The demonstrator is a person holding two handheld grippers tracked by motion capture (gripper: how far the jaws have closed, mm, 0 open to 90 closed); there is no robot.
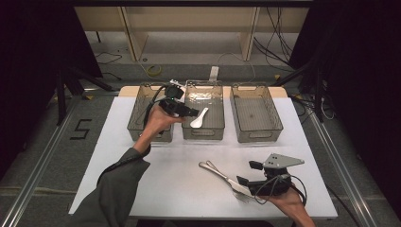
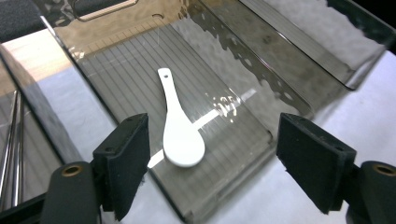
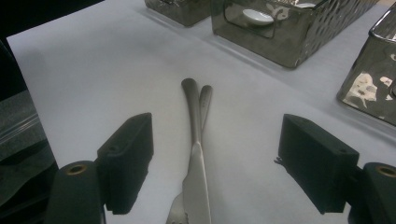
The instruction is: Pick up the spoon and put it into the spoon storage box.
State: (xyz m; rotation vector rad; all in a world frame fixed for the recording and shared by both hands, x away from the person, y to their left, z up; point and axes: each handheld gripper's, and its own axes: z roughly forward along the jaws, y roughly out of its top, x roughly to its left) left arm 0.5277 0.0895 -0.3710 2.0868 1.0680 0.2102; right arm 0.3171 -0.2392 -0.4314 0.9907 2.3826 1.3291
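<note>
I record a small white ceramic soup spoon (image 2: 180, 126) lying flat on the ribbed floor of the middle smoked-plastic bin (image 1: 203, 132), bowl toward its near end, handle pointing toward the far end. My left claw (image 1: 193, 112) hovers over that bin's left wall, just above the spoon; its jaws stand wide apart with the spoon below and between them, untouched by either pad, and hold nothing. No earlier frame bears on it, so I note only that spread.

Left of the middle bin stands a second smoked-plastic bin (image 1: 137, 116), with thin metal rods (image 2: 13, 140) visible inside. Right of the middle bin stands a third bin (image 1: 279, 124) of the same make.

In front of the middle bin, well apart from it on the white desk (image 1: 161, 184), a stainless-steel table knife (image 3: 196, 186) lies across a steel fork (image 3: 204, 100), their handles crossing. My right claw (image 1: 242, 181) sits low over their near ends, jaws wide open on either side of the knife, gripping nothing.
</note>
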